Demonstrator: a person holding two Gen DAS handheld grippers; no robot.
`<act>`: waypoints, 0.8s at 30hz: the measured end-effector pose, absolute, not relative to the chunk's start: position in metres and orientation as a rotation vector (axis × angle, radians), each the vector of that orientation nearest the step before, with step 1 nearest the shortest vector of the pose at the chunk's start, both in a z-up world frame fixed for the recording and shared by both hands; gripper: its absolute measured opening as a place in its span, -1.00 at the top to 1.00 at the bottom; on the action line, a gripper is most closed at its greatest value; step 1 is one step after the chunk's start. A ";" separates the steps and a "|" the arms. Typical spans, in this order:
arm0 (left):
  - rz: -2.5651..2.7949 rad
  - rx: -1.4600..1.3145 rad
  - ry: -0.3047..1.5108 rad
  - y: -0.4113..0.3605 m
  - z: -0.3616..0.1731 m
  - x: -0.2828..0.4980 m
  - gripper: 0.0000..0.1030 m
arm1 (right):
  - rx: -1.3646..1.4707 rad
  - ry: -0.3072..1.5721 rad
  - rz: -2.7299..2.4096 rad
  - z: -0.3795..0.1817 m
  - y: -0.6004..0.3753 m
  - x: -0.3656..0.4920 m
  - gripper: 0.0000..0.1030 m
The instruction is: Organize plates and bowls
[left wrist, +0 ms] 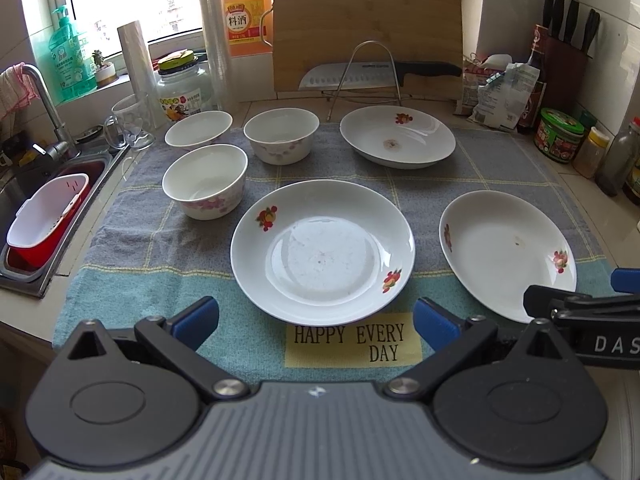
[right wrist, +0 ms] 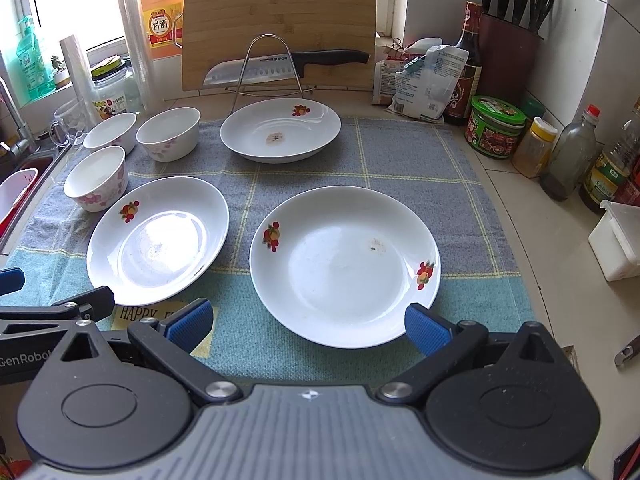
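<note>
Three white plates with fruit prints lie on a checked cloth (left wrist: 500, 168): a near middle plate (left wrist: 322, 246) (right wrist: 158, 240), a near right plate (left wrist: 506, 254) (right wrist: 344, 264) and a far plate (left wrist: 397, 136) (right wrist: 280, 130). Three white bowls stand at the left: a near bowl (left wrist: 205, 182) (right wrist: 96, 178), a far left bowl (left wrist: 199, 129) (right wrist: 110, 131) and a far middle bowl (left wrist: 281, 135) (right wrist: 169, 133). My left gripper (left wrist: 316, 322) is open and empty just before the near middle plate. My right gripper (right wrist: 308, 326) is open and empty at the near right plate's front rim.
A cutting board (left wrist: 366, 28) and a knife (left wrist: 380, 74) on a wire rack stand behind the cloth. A sink (left wrist: 44, 208) with a red and white basket is at the left. Jars and bottles (right wrist: 560, 148) line the right wall. A glass mug (left wrist: 130, 126) stands by the bowls.
</note>
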State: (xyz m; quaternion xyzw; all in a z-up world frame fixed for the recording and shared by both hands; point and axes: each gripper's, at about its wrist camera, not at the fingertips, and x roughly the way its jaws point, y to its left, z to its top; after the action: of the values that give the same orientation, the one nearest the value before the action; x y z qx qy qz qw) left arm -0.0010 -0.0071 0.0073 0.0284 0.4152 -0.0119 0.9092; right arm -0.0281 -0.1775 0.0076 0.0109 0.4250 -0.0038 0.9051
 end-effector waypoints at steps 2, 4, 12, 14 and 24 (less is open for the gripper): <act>-0.022 0.059 0.856 -0.008 0.007 -0.001 -0.99 | 0.022 0.878 -0.007 0.008 -0.178 -0.028 -1.00; -0.019 0.059 0.856 -0.009 0.007 -0.001 -0.99 | 0.022 0.878 -0.006 0.008 -0.178 -0.028 -1.00; -0.009 0.059 0.857 -0.011 0.008 -0.001 -0.99 | 0.017 0.877 0.003 0.009 -0.178 -0.025 -1.00; -0.006 0.058 0.857 -0.012 0.009 -0.002 -0.99 | 0.017 0.877 0.007 0.009 -0.178 -0.025 -1.00; -0.004 0.059 0.857 -0.013 0.009 -0.001 -0.99 | 0.017 0.870 0.017 0.007 -0.184 -0.025 -1.00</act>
State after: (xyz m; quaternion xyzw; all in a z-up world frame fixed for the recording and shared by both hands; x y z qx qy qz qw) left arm -0.0014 -0.0129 0.0085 0.0286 0.4153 -0.0019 0.9093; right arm -0.0251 -0.1839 0.0071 0.0081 0.4215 0.0082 0.9068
